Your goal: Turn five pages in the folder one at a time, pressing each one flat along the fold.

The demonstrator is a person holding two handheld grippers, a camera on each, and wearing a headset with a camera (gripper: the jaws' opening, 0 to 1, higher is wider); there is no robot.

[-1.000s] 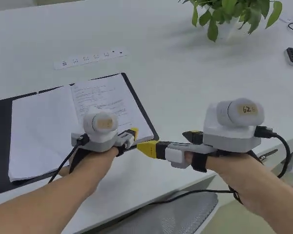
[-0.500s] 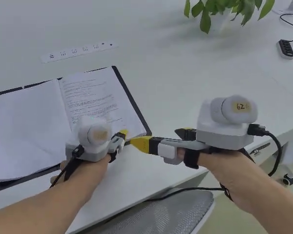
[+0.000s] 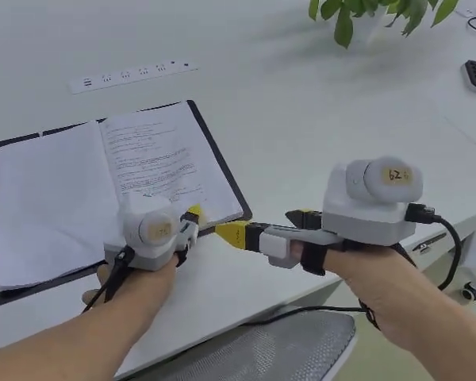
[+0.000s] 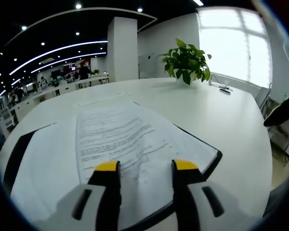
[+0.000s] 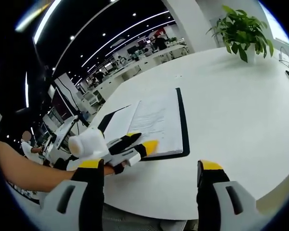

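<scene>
We are looking at the folder (image 3: 103,186) lying open on the white table (image 3: 301,119), its black cover showing as a thin border past the far and right edges of the pages. We are holding the left gripper (image 4: 146,166) over the folder's near edge, above the printed right-hand page (image 3: 166,163). Its jaws are standing apart with nothing pinched between them. We are keeping the right gripper (image 5: 151,166) just off the folder's near right corner, over bare table, its jaws spread wide and gripping nothing. The tips of both grippers are sitting close together by that corner. Right of the folder the table is running bare out to a potted plant (image 3: 373,16). Beyond the folder's far edge a white socket strip (image 3: 135,74) is lying well apart. The folder's near edge is lying close to the table's near edge.
</scene>
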